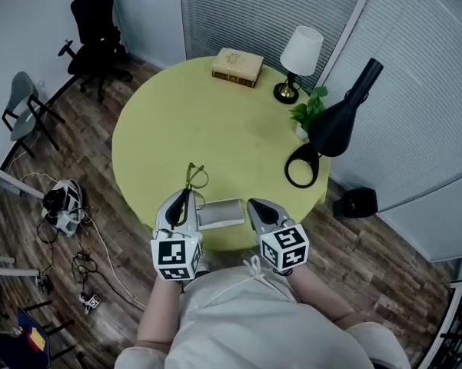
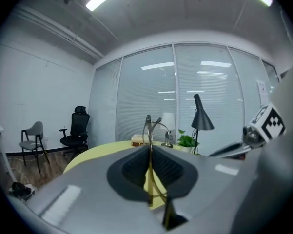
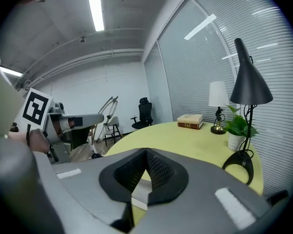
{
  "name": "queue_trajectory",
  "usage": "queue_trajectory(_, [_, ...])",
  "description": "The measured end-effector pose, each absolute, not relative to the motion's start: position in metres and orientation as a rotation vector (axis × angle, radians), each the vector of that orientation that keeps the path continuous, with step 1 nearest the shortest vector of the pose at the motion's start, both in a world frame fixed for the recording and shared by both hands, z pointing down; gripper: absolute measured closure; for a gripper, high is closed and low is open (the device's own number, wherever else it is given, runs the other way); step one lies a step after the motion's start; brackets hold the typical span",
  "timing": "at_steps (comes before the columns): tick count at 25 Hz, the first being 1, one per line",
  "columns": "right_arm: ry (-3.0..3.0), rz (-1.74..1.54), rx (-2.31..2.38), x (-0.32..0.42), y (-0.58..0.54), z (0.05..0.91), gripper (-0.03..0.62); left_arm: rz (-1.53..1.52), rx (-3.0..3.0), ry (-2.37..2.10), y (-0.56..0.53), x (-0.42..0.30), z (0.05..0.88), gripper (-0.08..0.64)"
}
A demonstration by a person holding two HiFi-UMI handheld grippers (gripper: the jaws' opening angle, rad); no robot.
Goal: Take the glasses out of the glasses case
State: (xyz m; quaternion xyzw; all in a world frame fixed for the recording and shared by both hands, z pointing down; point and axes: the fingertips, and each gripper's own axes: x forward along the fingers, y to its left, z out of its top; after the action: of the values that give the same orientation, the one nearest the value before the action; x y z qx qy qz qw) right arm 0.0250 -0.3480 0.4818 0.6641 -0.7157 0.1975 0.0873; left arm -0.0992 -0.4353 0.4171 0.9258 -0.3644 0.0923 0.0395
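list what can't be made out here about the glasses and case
glasses: lower frame hidden by the jaws of the left gripper in its view; too small in head view.
case: mostly hidden behind the jaws of the right gripper in its view; inside too small in head view.
book: title too small.

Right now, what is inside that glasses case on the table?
The glasses case appears to show only pale lining. The glasses are clamped in the left gripper. Nothing covers its inside in the head view.
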Motion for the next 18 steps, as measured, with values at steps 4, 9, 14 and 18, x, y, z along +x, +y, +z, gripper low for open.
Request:
queue_trajectory(4, [-2.168,0.531,2.006,0.022,-0.347,0.466,0.592,0.272,2.804,-1.162,-0.434,-0.108,0.412,0.545])
queue_trajectory(9, [-2.167,0.508,1.992,0.019,-0.344,0.464,0.592,0.266,2.811,-1.151,-0.428,-0.109,0.411,0.545])
queue_trajectory(14, [-2.148,0.459,1.971,0.017,-0.341,0.462,0.592,0.283,2.824,-1.13,-0.422,-0.107,0.414,0.545])
queue_trajectory(18, [-2.144,0.444,1.985,0.016,-0.34,0.459,0.592,0.301,2.813,-1.132,-0.42,-0.109,0.417,0.545])
